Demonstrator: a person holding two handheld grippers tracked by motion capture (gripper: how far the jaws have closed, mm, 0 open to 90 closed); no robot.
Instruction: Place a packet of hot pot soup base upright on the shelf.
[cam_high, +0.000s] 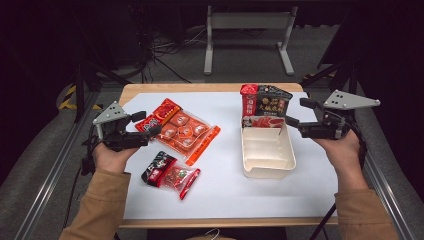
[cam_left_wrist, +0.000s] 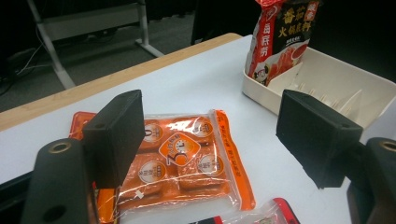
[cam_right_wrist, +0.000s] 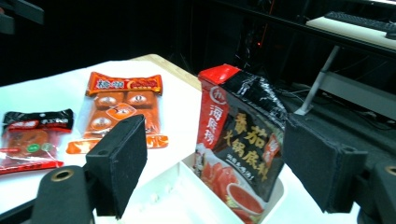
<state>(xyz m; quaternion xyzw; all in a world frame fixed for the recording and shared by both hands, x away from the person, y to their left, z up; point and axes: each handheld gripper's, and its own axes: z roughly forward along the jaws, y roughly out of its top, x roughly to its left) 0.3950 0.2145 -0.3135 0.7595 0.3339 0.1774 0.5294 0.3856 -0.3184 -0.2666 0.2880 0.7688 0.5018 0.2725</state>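
Overhead, the left gripper (cam_high: 146, 123) hovers with jaws spread over the orange six-cell sauce pack (cam_high: 182, 131) lying flat on the white table (cam_high: 225, 190). Opposite, the right gripper (cam_high: 296, 113), also released, sits beside the soup-base pouch (cam_high: 265, 106) standing upright in the cream divided tray (cam_high: 268, 167).

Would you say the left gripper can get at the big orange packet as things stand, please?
Probably yes. The left gripper is open and right at the orange packet, which lies flat on the table with nothing on top; the smaller packets lie nearer the person, out of the way.
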